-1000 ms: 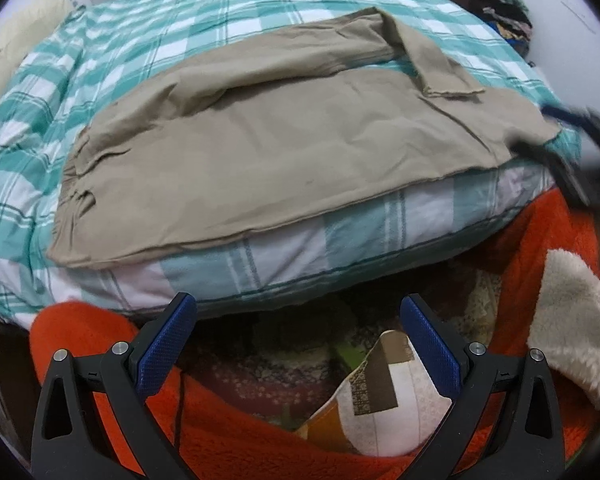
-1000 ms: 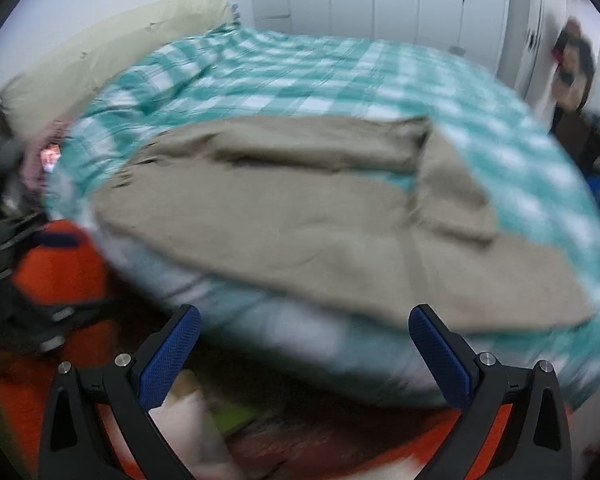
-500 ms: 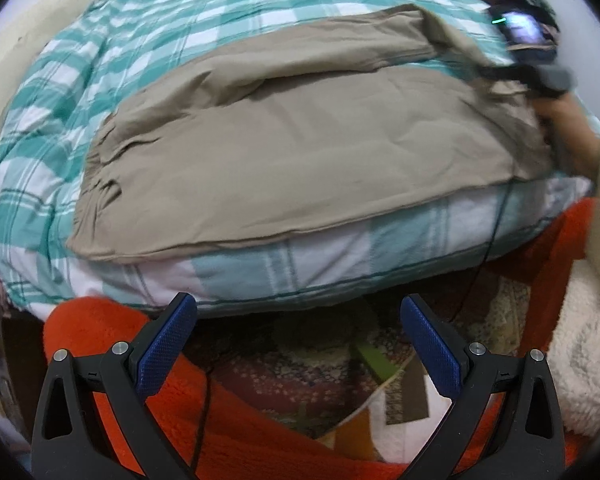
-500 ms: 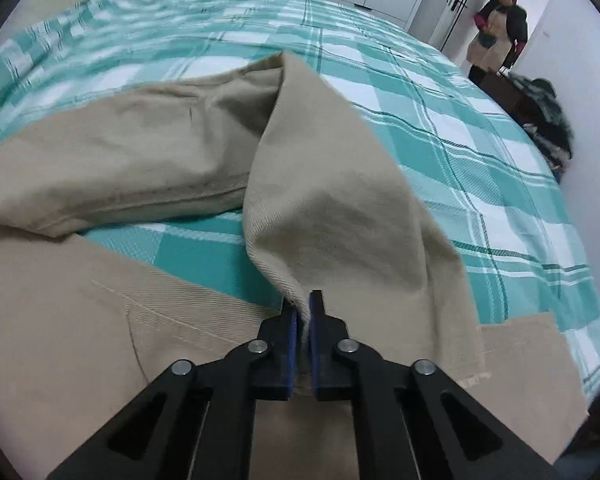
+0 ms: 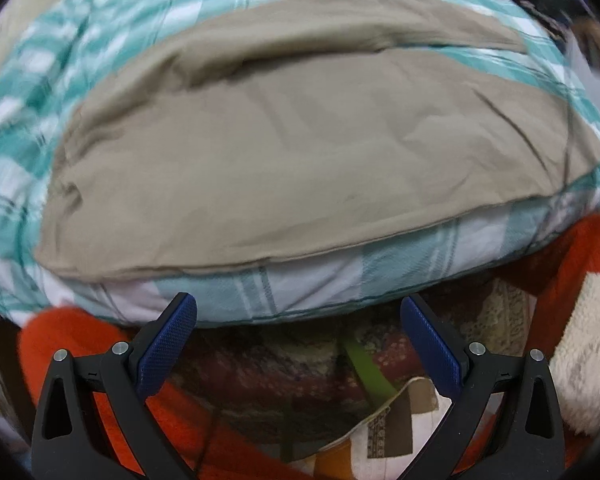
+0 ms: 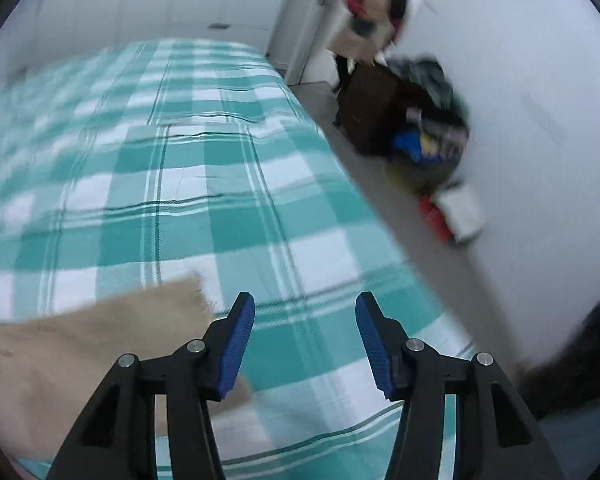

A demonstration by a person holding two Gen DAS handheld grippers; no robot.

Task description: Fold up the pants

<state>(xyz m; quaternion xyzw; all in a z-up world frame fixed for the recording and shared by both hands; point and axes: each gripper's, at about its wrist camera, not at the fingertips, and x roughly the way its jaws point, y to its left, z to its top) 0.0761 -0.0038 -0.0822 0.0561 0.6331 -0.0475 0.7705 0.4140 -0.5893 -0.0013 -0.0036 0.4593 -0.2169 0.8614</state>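
Beige pants (image 5: 300,152) lie spread on the green checked bed (image 5: 380,276), one leg running across the far side. My left gripper (image 5: 298,320) hovers open over the near bed edge, below the pants, nothing between its fingers. In the right wrist view only a pant leg's end (image 6: 112,344) shows at the lower left, on the bedspread (image 6: 220,184). My right gripper (image 6: 304,338) is above the bed near the leg's hem; its jaws are opening and nothing is between them, the left finger (image 6: 236,344) over the cloth's edge.
An orange blanket (image 5: 580,264) and patterned cloth (image 5: 300,380) lie below the bed edge. At the far right stand a dark case (image 6: 376,112) with a heap of clothes (image 6: 436,120), and a person (image 6: 376,12) in the doorway. A white wall rises on the right.
The right gripper, shut on the folded-over pant leg half a second ago, has let go and swung right toward the bed's far side. The left gripper has moved closer to the pants.
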